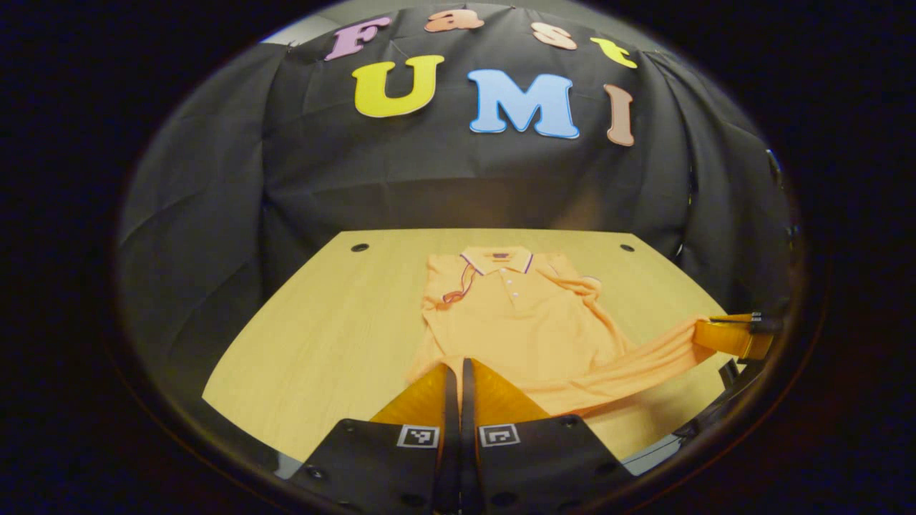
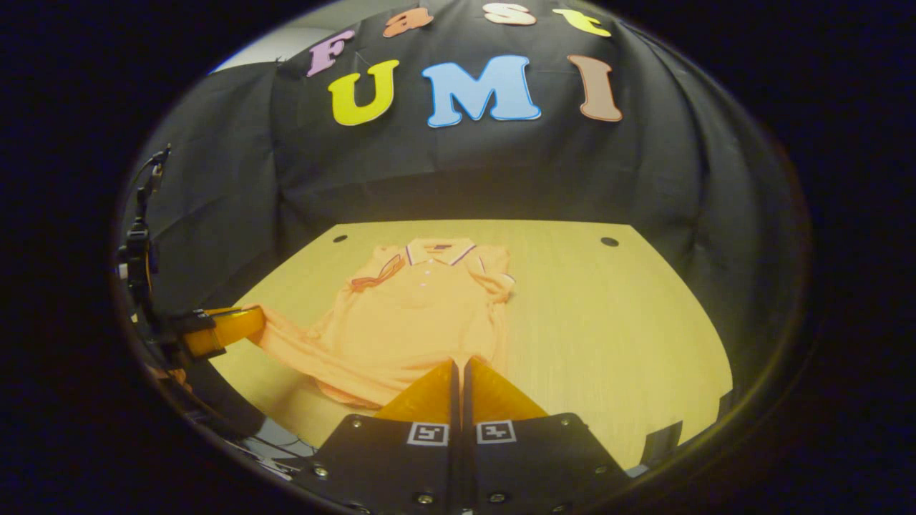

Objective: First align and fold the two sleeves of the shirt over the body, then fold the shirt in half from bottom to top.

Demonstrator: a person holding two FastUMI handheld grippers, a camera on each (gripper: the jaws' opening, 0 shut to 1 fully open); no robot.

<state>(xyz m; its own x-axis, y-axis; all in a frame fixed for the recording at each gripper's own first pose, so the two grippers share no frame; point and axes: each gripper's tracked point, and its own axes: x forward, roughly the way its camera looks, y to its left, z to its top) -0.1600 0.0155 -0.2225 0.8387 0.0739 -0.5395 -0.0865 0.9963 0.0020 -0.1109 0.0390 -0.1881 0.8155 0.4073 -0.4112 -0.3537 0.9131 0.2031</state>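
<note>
In the left gripper view, the left gripper (image 1: 456, 372) has its jaws pressed together on the near hem of the orange polo shirt (image 1: 512, 322), with only a thin dark slit between the two fingers. The shirt lies on the wooden table (image 1: 322, 336) ahead of the jaws, collar (image 1: 497, 259) farthest away and buttons facing up. Both short sleeves look folded in over the chest. To the right of the jaws the hem is drawn out into a long, taut strip that ends in the fingers of the right gripper (image 1: 737, 335) at the table's edge; it appears clamped on that corner

In the right gripper view, the right gripper (image 2: 458, 375) shows jaws closed tight, tips at the shirt's (image 2: 415, 322) near hem, pinching the cloth. The body of the shirt spreads ahead and slightly left of the jaws on the table (image 2: 608, 322), collar (image 2: 438, 252) at the far end. Far to the left of the jaws, the left gripper (image 2: 229, 327) holds the other hem corner, the fabric stretched toward it and lifted off the tabletop
</note>
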